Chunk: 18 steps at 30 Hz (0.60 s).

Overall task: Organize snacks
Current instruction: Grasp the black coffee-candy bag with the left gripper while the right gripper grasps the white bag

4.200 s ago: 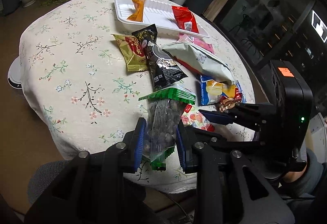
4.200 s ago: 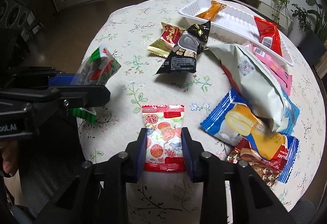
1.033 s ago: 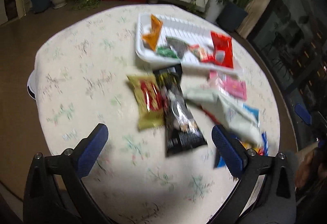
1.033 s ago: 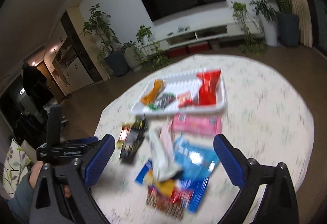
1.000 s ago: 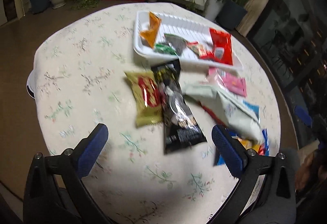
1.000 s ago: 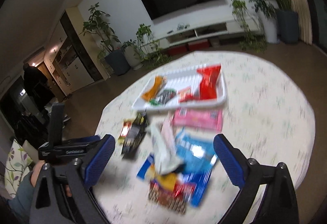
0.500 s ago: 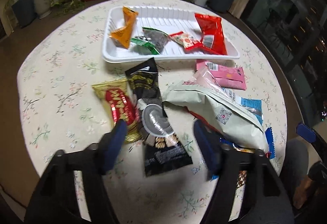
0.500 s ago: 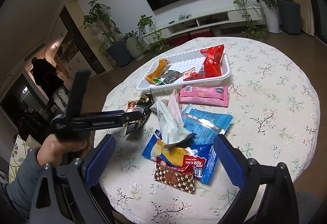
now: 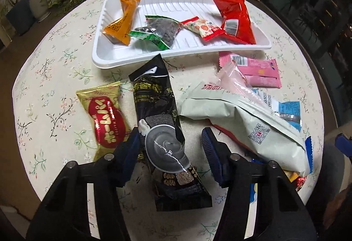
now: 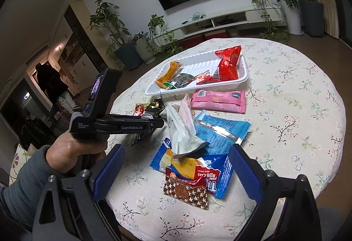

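A white tray [image 9: 103, 58] at the back of the table holds an orange packet [image 9: 123, 19], a green-edged bag [image 9: 158, 32], a small red-and-white packet [image 9: 202, 28] and a red bag [image 9: 233, 14]. My left gripper [image 9: 170, 148] is open, its jaws on either side of a long black snack pack [image 9: 162, 122] lying on the cloth. My right gripper [image 10: 176, 172] is open and empty, held above a blue roll-cake pack [image 10: 211, 172] and a brown patterned packet [image 10: 187, 192].
A gold-and-red packet [image 9: 105, 117] lies left of the black pack. A large pale bag [image 9: 242, 117], a pink pack [image 9: 255, 69] and a light blue pack [image 10: 220, 131] lie to the right. The round table [image 10: 297, 109] has a floral cloth.
My left gripper has come down and narrowed from wide open around the black pack. My right gripper has dropped lower toward the near snacks. The green bag and small red packet now lie in the tray.
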Tool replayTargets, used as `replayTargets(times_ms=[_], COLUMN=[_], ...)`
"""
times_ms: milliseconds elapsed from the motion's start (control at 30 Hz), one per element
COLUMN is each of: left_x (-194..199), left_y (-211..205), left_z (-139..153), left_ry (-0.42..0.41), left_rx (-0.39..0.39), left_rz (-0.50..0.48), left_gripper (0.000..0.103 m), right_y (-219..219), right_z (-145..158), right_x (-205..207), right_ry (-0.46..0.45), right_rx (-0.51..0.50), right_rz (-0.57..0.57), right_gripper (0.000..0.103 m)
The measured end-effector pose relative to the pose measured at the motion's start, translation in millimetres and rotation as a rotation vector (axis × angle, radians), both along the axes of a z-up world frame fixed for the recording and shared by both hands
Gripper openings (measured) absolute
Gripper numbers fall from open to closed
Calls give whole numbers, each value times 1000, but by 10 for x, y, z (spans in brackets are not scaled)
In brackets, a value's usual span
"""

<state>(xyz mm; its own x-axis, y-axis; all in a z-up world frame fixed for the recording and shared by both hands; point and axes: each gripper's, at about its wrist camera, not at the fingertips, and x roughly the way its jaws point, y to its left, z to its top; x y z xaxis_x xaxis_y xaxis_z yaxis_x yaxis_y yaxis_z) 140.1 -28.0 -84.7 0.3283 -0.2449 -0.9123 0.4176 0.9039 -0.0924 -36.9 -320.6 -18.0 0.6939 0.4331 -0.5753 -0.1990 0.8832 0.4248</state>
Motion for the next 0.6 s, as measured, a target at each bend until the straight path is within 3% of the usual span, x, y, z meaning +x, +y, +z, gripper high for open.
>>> replayTargets(times_ms=[300, 433, 600], left_x=[184, 201, 166], left_y=[-91, -79, -40], left_z=[-41, -40, -24], left_ry=[4, -9, -6], left_rx=[30, 35, 26], left_rz=[-18, -8, -19], left_gripper=[52, 37, 31], right_y=[59, 88, 132], right_z=[-17, -20, -18], right_x=[-14, -14, -18], right_ry=[6, 9, 10], right_rx=[-10, -18, -30], right_rz=[14, 17, 26], right_gripper=[95, 94, 93])
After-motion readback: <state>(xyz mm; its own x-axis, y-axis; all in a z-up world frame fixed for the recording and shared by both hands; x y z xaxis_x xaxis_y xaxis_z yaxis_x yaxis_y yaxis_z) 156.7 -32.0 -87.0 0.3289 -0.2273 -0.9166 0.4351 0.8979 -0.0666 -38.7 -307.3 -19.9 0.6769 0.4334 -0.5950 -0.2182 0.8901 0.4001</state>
